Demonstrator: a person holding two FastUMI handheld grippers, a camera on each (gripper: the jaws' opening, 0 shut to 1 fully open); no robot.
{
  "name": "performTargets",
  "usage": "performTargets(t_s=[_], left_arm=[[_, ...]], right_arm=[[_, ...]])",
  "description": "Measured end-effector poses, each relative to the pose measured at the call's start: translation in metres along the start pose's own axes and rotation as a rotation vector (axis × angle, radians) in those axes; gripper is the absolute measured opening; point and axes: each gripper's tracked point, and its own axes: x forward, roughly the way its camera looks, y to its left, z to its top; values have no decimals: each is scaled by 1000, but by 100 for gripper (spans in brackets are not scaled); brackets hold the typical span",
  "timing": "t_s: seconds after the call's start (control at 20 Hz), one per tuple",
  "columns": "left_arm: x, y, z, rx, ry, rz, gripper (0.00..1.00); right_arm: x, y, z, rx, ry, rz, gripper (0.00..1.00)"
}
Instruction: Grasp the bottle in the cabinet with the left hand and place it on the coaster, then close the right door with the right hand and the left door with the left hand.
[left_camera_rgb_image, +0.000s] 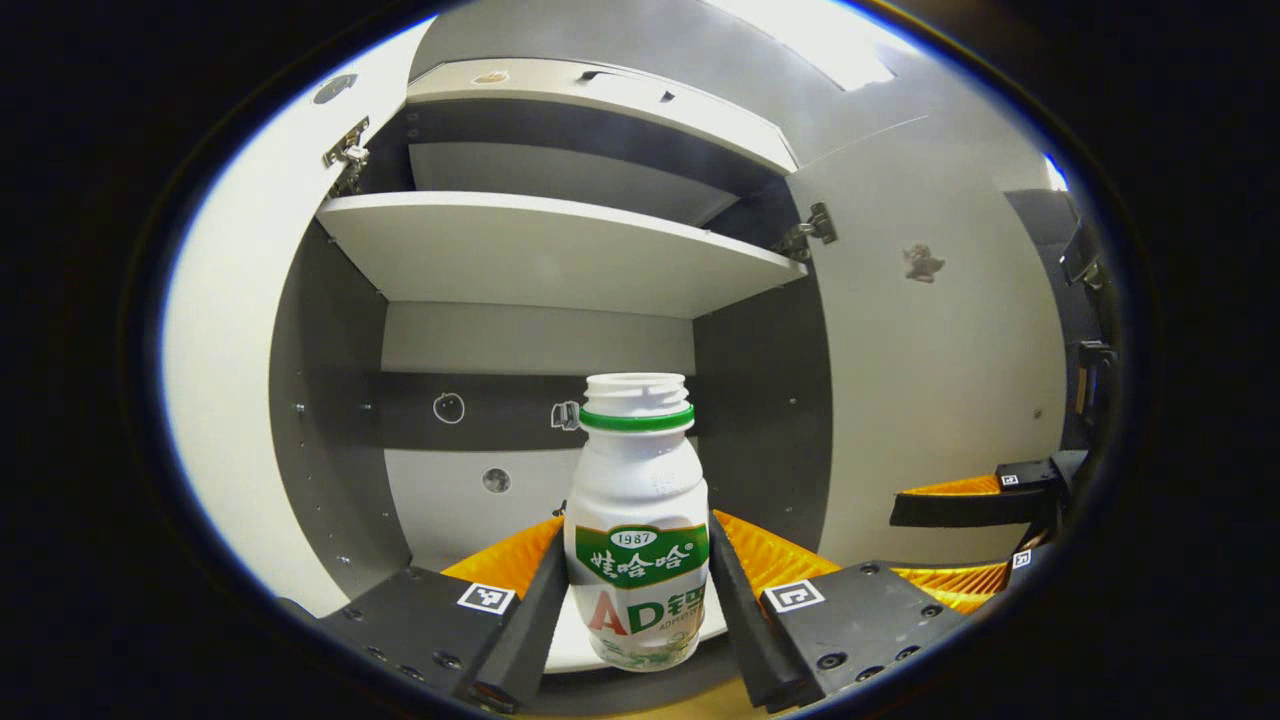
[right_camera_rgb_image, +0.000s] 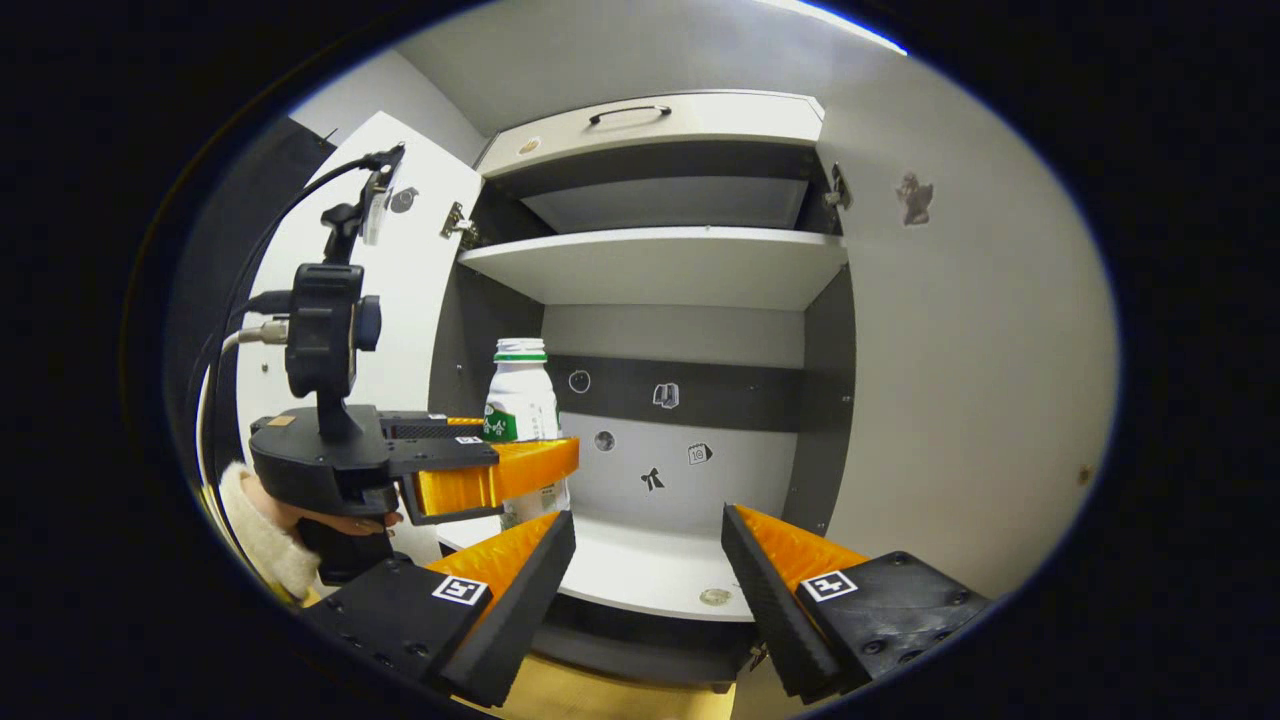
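Observation:
A white bottle with a green neck ring and a green label stands upright between the fingers of my left gripper, and both fingers press on its sides. It sits at the front edge of the cabinet's lower shelf. In the right gripper view the same bottle is at the left of the cabinet, held by the left gripper. My right gripper hangs open in front of the lower shelf, with nothing between its fingers. It also appears at the right as the right gripper.
Both cabinet doors stand open: the left door and the right door, the latter close by as the right door. An upper shelf spans the cabinet. A drawer front with a handle tops it. A hand in a fuzzy sleeve holds the left gripper.

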Motion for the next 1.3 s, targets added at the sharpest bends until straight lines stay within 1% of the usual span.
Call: performTargets(t_s=[0.1, 0.2, 0.45, 0.5, 0.55, 0.6, 0.65, 0.75, 0.8, 0.85, 0.95, 1.05, 1.15, 1.3], left_arm=[[-20, -10, -5, -12, 8, -21, 75], [-40, -22, -13, -31, 11, -54, 76], [-85, -51, -41, -69, 21, -167, 76], [-93, -58, -51, -85, 31, -193, 76], [-100, -64, -60, -102, 40, -213, 76], [-108, -72, -69, -113, 47, -235, 76], [-114, -79, -81, -120, 61, -253, 76], [-135, -95, -104, -108, 79, -277, 76], [-145, -101, -115, -96, 93, -275, 76], [-154, -105, -127, -88, 109, -267, 76], [-171, -113, -147, -96, 122, -229, 76], [-186, -121, -170, -140, 129, -182, 76], [-198, -130, -197, -170, 124, -139, 76], [-214, -142, -238, -185, 116, -82, 76]], right_arm=[[-17, -4, 2, 0, 1, -31, 98], [-32, -11, 7, -5, -7, -80, 98], [-73, -37, 12, -11, 1, -235, 98], [-83, -43, 10, -17, 6, -268, 94], [-92, -48, 9, -30, 6, -298, 94], [-101, -52, 8, -47, 0, -318, 97], [-108, -54, 7, -62, 1, -330, 98], [-121, -56, 0, -86, 17, -332, 97], [-126, -57, -3, -90, 21, -325, 94], [-129, -56, -5, -87, 22, -311, 98], [-132, -56, -16, -68, 31, -267, 98], [-137, -55, -34, -69, 64, -216, 98], [-144, -55, -45, -74, 71, -164, 98], [-161, -56, -62, -50, 76, -113, 98]])
